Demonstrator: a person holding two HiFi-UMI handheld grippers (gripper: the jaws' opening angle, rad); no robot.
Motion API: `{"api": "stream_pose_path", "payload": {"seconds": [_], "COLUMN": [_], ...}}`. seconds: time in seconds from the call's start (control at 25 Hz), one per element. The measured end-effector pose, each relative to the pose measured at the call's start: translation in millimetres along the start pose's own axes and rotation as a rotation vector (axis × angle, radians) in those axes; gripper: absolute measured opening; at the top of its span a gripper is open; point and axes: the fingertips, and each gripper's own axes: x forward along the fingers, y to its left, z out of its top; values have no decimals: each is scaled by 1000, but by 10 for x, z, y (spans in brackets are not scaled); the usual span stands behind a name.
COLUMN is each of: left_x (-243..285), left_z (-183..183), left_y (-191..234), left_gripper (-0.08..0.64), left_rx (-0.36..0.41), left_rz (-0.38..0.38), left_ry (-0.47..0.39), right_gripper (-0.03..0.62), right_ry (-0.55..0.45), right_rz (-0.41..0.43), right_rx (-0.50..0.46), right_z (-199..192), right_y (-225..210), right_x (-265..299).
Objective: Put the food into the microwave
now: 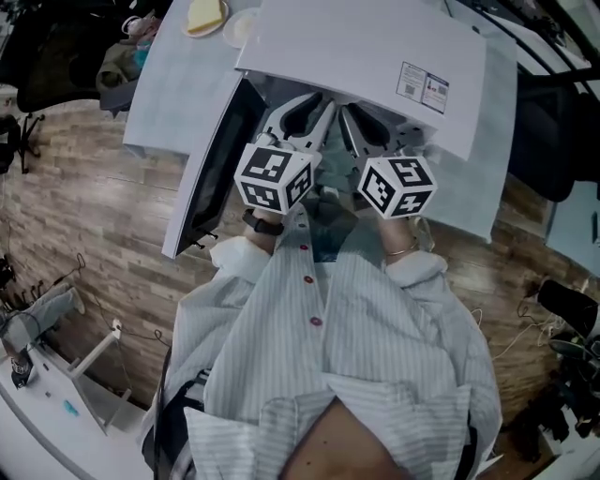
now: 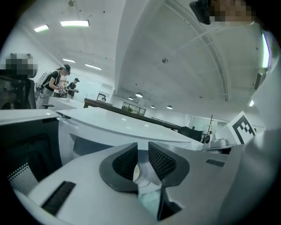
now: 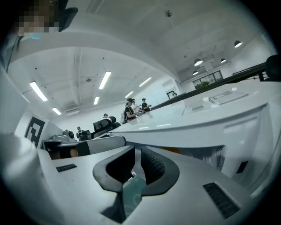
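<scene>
A white microwave point(image 1: 375, 47) stands on a pale table point(image 1: 164, 89), its door point(image 1: 211, 173) swung open to the left. Pale food, like a bread slice, lies on a plate point(image 1: 204, 16) at the table's back left, far from both grippers. My left gripper point(image 1: 323, 108) and right gripper point(image 1: 349, 117) are side by side in front of the microwave's opening, pointing at it. The left gripper point(image 2: 142, 154) shows a narrow gap with nothing held. In its own view the right gripper point(image 3: 137, 160) has its pads almost together and empty. The microwave's front fills both gripper views point(image 2: 114, 132) point(image 3: 219, 125).
A second small plate point(image 1: 242, 26) sits beside the food. A black chair point(image 1: 56, 56) stands left of the table on the wooden floor point(image 1: 84, 225). Cables and dark gear point(image 1: 562, 319) lie at the right. People point(image 2: 55, 85) stand far off in the room.
</scene>
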Motion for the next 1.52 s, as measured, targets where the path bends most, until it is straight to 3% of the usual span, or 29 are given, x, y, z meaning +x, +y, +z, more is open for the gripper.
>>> {"api": "stream_pose_path", "payload": {"seconds": [0.28,0.44,0.72,1.52], "left_x": [-104,-107,-128,-76], "left_z": [218,263,246,112], "left_y": [-361,-501,-591,-476], "left_gripper": [37,19,9,9], "left_rx": [26,-8,-2,-23], "left_rz": [-78,-131,-183,-180], "left_ry": [-39,-39,-11,38], "right_gripper": [48,43,35,32], "right_ry": [-33,-42,-57,-50], "right_rz": [86,98,118,134], "right_rx": [4,2,21,49], "right_z": [302,367,415,380], "right_y": [133,128,135,110], "right_x": [-210,-351,-454,-366]}}
